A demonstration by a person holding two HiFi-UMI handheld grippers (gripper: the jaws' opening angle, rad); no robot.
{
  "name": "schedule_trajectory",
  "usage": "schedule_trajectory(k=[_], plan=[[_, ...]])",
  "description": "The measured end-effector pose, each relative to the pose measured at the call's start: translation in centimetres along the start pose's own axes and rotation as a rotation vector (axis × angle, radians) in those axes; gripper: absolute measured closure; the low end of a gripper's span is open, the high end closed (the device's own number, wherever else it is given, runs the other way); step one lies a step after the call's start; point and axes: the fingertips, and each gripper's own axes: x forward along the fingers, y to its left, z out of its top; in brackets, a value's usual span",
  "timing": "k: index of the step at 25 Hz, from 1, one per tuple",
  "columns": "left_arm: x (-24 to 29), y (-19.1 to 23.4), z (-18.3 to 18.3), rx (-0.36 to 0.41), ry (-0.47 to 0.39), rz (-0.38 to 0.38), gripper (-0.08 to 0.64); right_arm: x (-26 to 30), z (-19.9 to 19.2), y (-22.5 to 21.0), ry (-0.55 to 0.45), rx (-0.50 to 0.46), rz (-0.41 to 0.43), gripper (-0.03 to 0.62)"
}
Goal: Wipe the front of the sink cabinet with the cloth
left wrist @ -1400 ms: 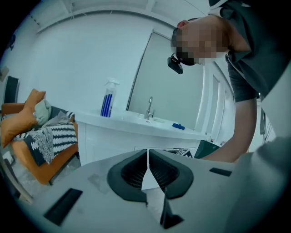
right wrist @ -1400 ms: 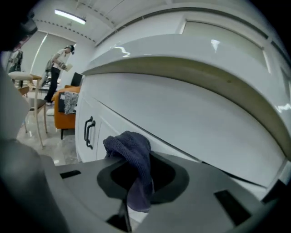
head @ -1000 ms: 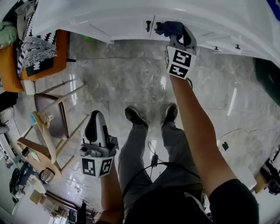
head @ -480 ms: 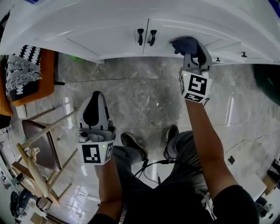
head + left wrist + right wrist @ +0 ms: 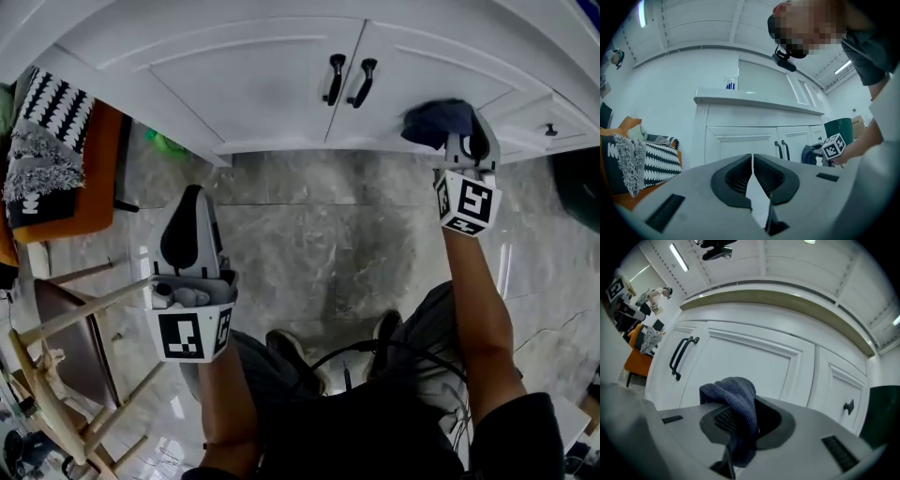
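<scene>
- Your right gripper is clenched on one dark blue knitted cloth. The cloth bunches over the tips of the two jaws and hangs down between them.
- Straight ahead of that gripper stands the white panelled sink cabinet. The cloth sits at the lower part of its right-hand door, but I cannot tell whether it presses on the panel.
- Left of your right gripper are two black bar handles, side by side, one on each of the two doors.
- Right of it is one small black knob.
- Your left gripper has its jaws pressed together on nothing. It is held well back from the cabinet, over the grey marble floor, and faces the left-hand door.
- Off to its left is one orange seat with one black-and-white patterned throw on it.
</scene>
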Motion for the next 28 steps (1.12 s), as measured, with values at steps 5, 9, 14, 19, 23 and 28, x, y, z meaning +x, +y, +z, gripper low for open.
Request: schedule_trajectory(k=[5, 9, 14, 19, 23, 28], plan=[[0.3, -1.5, 1.3, 0.024, -0.063, -0.039, 0.546, 0.8, -1.1, 11.1, 0.033, 0.006, 0.205, 0.525], [0.2, -2.3, 1.6, 0.035, -0.064, -0.052, 0.546, 1.3, -2.8, 17.3, 0.088, 0.024, 0.341, 0.525], [-0.9, -1.3, 2.0, 0.045, -0.066, -0.025, 0.546, 1.2, -11.7, 9.8, 0.311, 0.134, 0.178, 0.525], [-0.5, -0.6, 2.5, -0.053, -0.113, -0.009, 0.546, 0.5, -17.2, 5.5, 0.501, 0.620, -0.058, 0.526], [0.1, -2.4, 1.8, 0.004, -0.086, -0.056, 0.546, 1.5, -13.7, 15.7, 0.442, 0.571, 0.230, 0.526], [-0.2, -3.2, 2.0, 0.036, -0.077, -0.057, 0.546, 2.2, -12.3, 20.4, 0.383, 0.545, 0.427, 0.526]])
